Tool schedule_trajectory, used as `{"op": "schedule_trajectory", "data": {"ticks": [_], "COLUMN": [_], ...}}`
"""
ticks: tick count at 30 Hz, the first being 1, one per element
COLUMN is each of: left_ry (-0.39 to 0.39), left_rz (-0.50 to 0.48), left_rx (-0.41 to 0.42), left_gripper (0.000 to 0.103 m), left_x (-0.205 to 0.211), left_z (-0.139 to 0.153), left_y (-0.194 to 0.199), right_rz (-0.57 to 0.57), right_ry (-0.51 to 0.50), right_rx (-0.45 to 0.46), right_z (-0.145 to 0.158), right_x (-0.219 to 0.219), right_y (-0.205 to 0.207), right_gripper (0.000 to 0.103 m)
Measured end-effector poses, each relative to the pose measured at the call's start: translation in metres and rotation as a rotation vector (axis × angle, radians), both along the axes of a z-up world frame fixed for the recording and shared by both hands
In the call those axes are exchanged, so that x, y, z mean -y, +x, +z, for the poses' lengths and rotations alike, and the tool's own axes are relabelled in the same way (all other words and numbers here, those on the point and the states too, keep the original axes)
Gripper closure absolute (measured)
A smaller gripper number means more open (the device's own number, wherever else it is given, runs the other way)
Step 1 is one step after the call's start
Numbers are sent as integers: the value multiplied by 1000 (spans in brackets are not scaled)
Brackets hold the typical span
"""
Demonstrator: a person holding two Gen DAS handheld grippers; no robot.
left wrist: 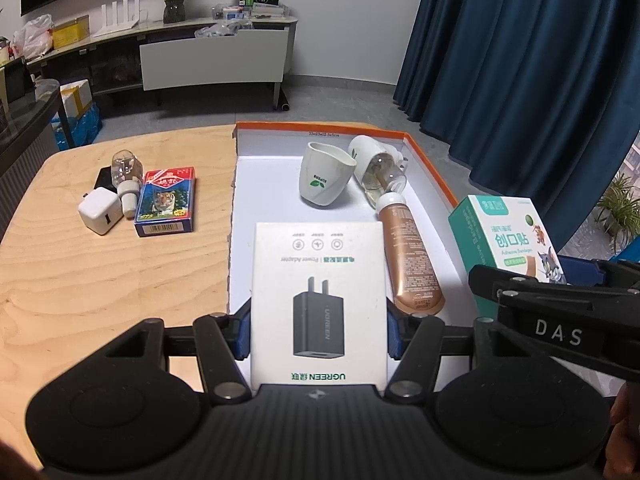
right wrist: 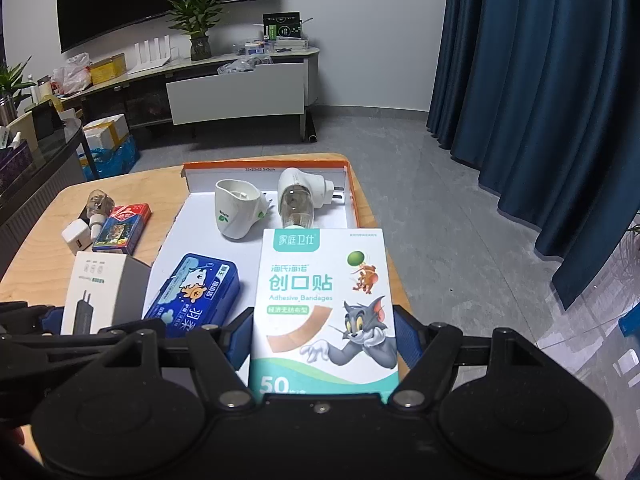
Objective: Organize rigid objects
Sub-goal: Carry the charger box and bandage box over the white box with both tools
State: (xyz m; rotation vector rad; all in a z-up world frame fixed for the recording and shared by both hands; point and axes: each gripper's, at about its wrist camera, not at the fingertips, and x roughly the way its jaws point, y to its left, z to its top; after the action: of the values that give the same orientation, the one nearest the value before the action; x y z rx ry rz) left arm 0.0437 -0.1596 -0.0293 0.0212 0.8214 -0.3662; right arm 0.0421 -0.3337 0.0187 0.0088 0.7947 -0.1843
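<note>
left gripper (left wrist: 319, 334) clenched on a white power adapter box (left wrist: 319, 300) over the orange-rimmed tray (left wrist: 434, 168); right gripper (right wrist: 324, 336) grasping an adhesive bandage box (right wrist: 324, 304) at the tray's right edge.

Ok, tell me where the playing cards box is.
The playing cards box lies on the wooden table, left of the orange-rimmed tray, beside the white charger cube.
</note>
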Motion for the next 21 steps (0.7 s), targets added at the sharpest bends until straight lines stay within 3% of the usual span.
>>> {"op": "schedule_trajectory", "data": {"ticks": [21], "left_ry": [-2], "left_rz": [-8], "left_rx": [-7], "left_gripper": [43], "left_x": [3], "left_z": [-3], "left_y": [1], "right_rz": [-2], "right_ry": [5], "right_rx": [-10], "right_z": [-2], "right_x": [3], "right_y": [2], "right_gripper": [19]}}
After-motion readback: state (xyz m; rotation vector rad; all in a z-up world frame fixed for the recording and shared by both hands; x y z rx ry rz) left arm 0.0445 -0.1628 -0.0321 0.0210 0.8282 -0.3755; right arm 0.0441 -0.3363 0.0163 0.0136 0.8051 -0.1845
